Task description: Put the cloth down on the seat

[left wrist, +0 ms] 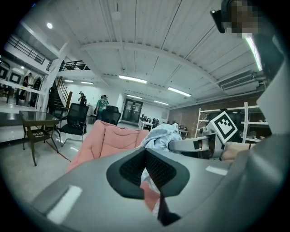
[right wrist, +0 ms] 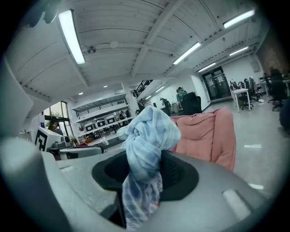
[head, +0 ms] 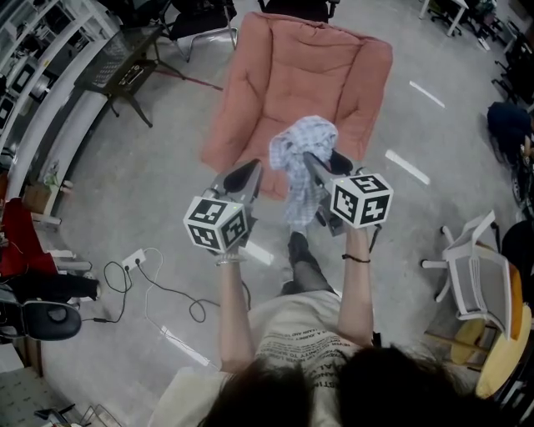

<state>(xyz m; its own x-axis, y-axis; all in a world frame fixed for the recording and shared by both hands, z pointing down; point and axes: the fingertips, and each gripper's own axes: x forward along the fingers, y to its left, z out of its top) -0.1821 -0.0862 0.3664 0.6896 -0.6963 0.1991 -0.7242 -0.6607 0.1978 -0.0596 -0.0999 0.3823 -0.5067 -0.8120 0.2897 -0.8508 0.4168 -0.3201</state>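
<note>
A light-blue checked cloth (head: 302, 148) hangs bunched from my right gripper (head: 317, 169), which is shut on it. In the right gripper view the cloth (right wrist: 147, 145) is knotted up between the jaws of the right gripper (right wrist: 146, 170), with a tail hanging down. The pink padded armchair (head: 292, 67) stands on the floor just beyond both grippers; the cloth is held in the air over the seat's front edge. My left gripper (head: 244, 177) is level with it on the left, its jaws closed together on nothing, apart from the cloth (left wrist: 161, 135).
A dark metal-framed table (head: 117, 77) and black office chairs (head: 200, 21) stand beyond the armchair on the left. A power strip with cables (head: 133, 260) lies on the grey floor at the left. A white chair (head: 474, 271) stands at the right.
</note>
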